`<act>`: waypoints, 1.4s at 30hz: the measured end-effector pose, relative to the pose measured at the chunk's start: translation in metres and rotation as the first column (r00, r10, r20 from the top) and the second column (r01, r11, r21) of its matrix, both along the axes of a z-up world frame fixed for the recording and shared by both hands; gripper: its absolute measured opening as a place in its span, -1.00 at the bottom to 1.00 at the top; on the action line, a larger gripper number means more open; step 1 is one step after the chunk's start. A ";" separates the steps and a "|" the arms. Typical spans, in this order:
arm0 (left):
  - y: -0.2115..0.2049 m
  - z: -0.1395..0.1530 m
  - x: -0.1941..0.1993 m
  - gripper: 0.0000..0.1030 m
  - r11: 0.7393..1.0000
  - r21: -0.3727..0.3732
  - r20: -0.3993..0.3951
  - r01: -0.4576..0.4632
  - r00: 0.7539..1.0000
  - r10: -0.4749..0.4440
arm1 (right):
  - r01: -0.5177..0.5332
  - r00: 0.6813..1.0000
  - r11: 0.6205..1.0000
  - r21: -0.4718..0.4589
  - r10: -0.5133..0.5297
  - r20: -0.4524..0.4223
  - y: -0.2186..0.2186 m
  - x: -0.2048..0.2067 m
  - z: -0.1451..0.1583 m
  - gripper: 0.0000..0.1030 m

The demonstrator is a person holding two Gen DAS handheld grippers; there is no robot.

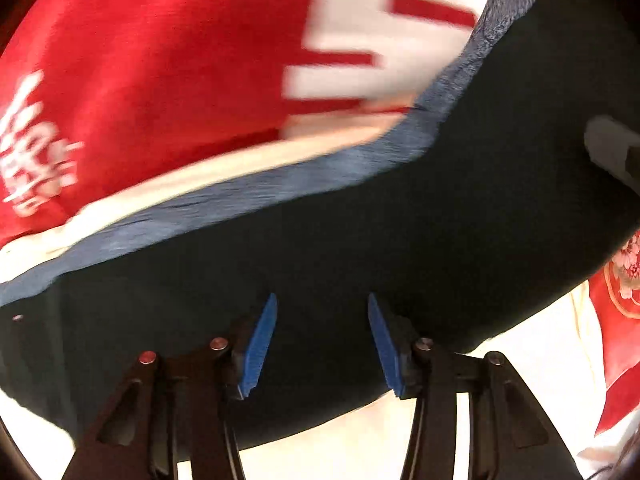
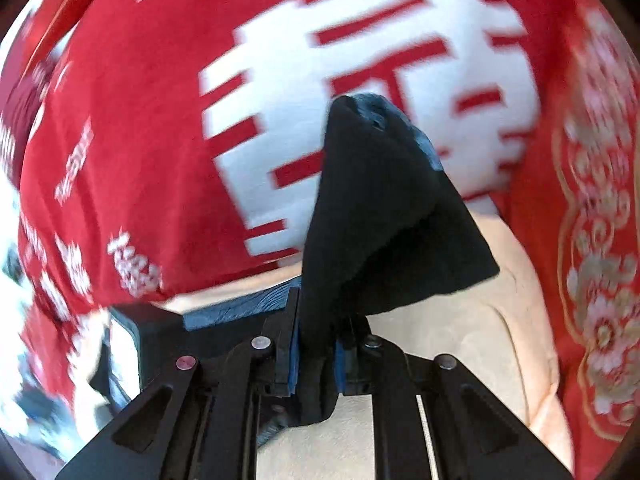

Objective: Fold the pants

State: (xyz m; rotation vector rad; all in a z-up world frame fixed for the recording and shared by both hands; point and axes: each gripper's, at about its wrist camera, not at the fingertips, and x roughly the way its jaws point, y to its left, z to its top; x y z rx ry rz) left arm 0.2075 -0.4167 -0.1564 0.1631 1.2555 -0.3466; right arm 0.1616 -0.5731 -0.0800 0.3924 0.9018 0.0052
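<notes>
Gap between the left gripper fingers is unobstructed; dark pants are spread directly beneath and ahead, blocking the way forward. Right gripper gap is filled by a pinched bunch of pants rising in front, view ahead partly blocked. Red printed cloth and cream surface lie open around it.

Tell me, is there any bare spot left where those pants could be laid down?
Some. A pale strip lies open between the lifted dark pants and the red printed cloth. The left view shows another pale patch below the pants' edge. The pants' blue-grey band crowds the middle. The right gripper pinches the pants; the left gripper is open.
</notes>
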 end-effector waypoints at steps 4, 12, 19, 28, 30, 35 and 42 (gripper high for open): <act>0.072 0.013 0.004 0.39 0.996 0.026 -0.004 -0.080 0.997 0.080 | -0.127 0.992 0.979 -0.159 0.123 -0.033 0.063 0.005 0.011 -0.72; 0.220 0.004 0.009 0.45 0.952 0.155 -0.006 -0.264 0.963 0.268 | -0.369 0.925 0.869 -0.330 0.311 -0.217 0.215 0.018 -0.045 -0.59; 0.252 -0.011 -0.002 0.45 0.938 0.143 -0.048 -0.316 0.945 0.325 | -0.478 0.876 0.702 -0.528 0.334 -0.349 0.297 -0.002 -0.099 0.04; 0.241 -0.030 -0.013 0.56 0.950 0.129 -0.053 -0.285 0.955 0.293 | -0.532 0.840 0.606 -0.591 0.467 -0.276 0.309 -0.023 -0.060 0.11; 0.245 -0.029 -0.015 0.56 0.949 0.105 -0.068 -0.298 0.950 0.306 | -0.566 0.814 0.573 -0.593 0.504 -0.290 0.314 -0.019 -0.065 0.10; 0.247 -0.028 -0.018 0.57 0.951 0.094 -0.064 -0.294 0.952 0.301 | -0.613 0.769 0.482 -0.626 0.547 -0.331 0.326 -0.008 -0.086 0.10; 0.254 -0.037 -0.010 0.57 0.947 0.094 -0.071 -0.306 0.947 0.313 | -0.650 0.760 0.641 -0.408 0.547 -0.351 0.301 0.023 -0.079 -0.89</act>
